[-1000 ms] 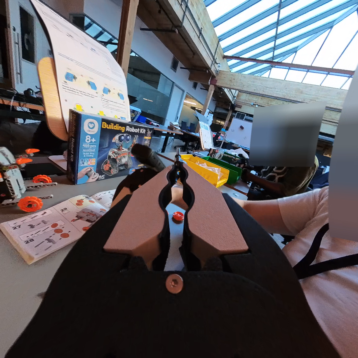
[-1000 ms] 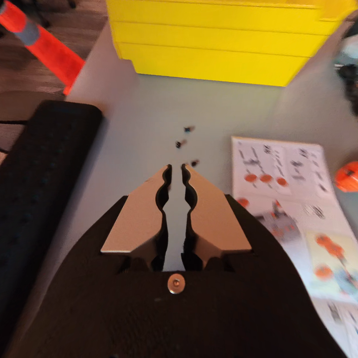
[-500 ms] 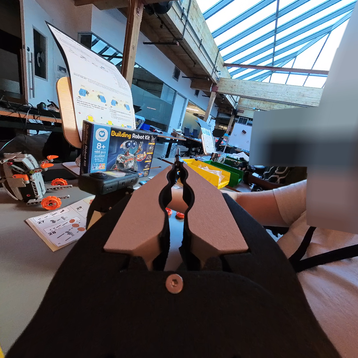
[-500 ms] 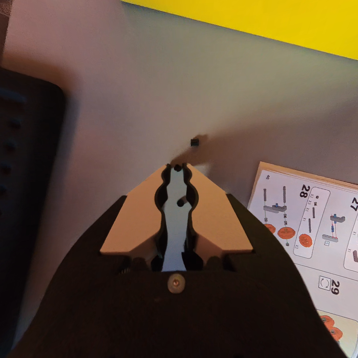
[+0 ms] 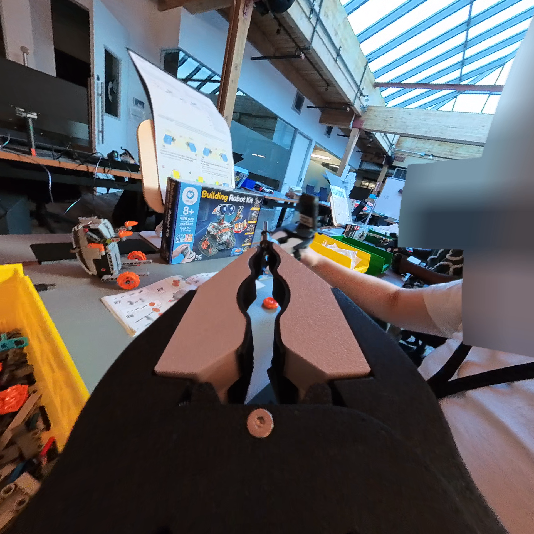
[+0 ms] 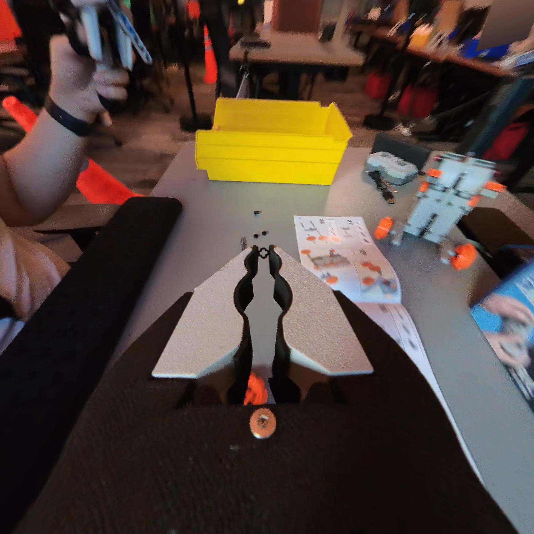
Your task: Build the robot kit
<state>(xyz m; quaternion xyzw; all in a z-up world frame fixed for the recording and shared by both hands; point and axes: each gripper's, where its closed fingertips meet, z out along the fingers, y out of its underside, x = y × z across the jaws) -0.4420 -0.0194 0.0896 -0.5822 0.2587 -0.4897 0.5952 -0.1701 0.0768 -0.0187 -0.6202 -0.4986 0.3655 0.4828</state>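
Observation:
My left gripper (image 5: 265,250) is shut on a thin dark axle (image 5: 265,232) that stands up past its tips, held above the grey table (image 5: 86,323). An orange gear (image 5: 270,302) lies on the table below it. My right gripper (image 6: 263,252) is shut on a small black cross-holed bush (image 6: 263,252), held above the table. Small black pieces (image 6: 260,234) lie just beyond its tips, and another black piece (image 6: 256,213) lies farther on. A hand (image 6: 83,83) holds the left gripper at the upper left of the right wrist view.
A yellow bin (image 6: 271,144) stands at the table's far end; its inside shows loose parts (image 5: 17,404). An open instruction booklet (image 6: 346,257), a grey and orange robot model (image 6: 450,196) and a blue kit box (image 5: 211,225) are on the table. A black padded bar (image 6: 86,274) lies left. My right fingertips sit around 30 centimetres from my left ones.
My right gripper closed on the small black bush on the table and lifted it away. My left gripper kept the axle and turned left, bringing the yellow bin into view.

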